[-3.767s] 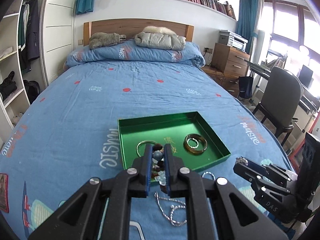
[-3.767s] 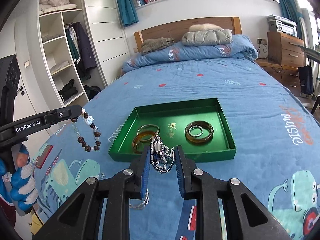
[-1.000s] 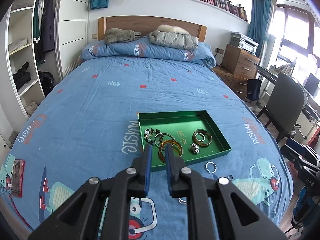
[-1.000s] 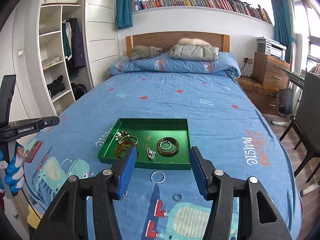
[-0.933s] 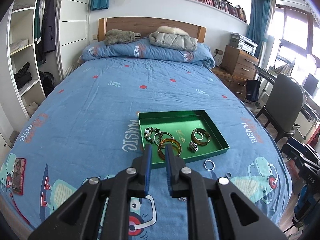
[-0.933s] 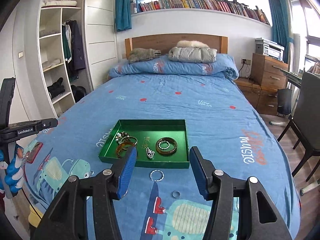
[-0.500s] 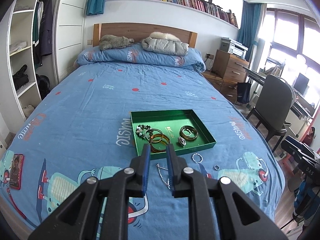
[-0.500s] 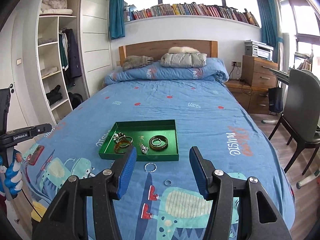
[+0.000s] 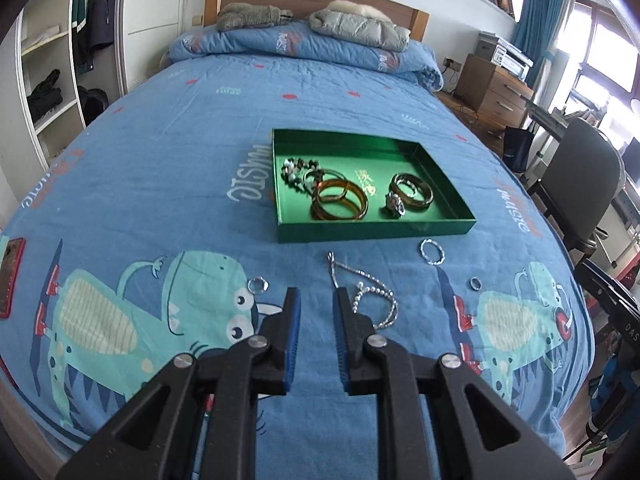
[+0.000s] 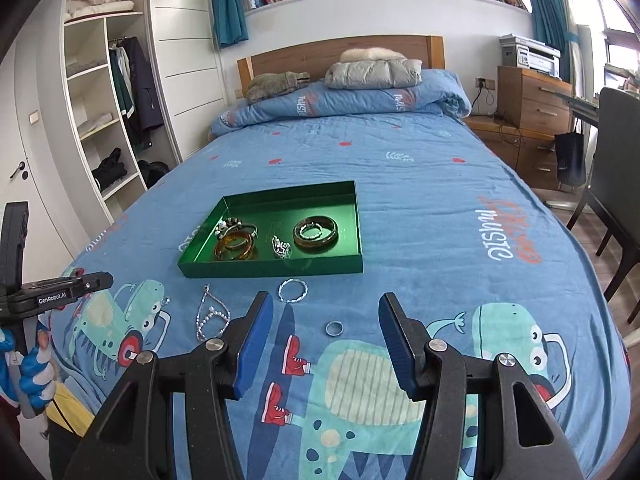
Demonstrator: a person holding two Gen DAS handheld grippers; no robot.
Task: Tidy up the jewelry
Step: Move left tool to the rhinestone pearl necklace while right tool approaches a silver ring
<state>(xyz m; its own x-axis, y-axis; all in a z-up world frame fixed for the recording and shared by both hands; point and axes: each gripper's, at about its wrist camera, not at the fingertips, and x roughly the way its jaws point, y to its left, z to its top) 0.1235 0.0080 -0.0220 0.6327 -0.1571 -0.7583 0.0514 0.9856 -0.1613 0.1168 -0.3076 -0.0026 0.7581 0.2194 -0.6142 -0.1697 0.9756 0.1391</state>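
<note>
A green tray (image 9: 440,227) (image 10: 280,270) lies on the blue bedspread and holds a bead bracelet (image 9: 296,170), amber bangles (image 9: 339,204), a dark bangle (image 9: 412,194) and a small silver piece (image 9: 395,205). In front of it on the bed lie a silver chain necklace (image 9: 368,294) (image 10: 210,316), a twisted silver ring bracelet (image 9: 432,251) (image 10: 293,291), a small ring (image 9: 475,283) (image 10: 334,328) and a clear stone (image 9: 257,285). My left gripper (image 9: 316,300) is slightly open and empty, just left of the chain. My right gripper (image 10: 326,320) is wide open and empty above the small ring.
Pillows and a folded jacket (image 9: 356,28) lie at the head of the bed. A wardrobe (image 10: 108,112) stands to the left, a wooden dresser (image 10: 532,100) and a chair (image 9: 580,184) to the right. A phone (image 9: 10,276) lies at the bed's left edge.
Both grippers have let go of their bracelets, which now lie in the tray, and drawn back. In the last half second both came lower and closer to the loose pieces on the bed.
</note>
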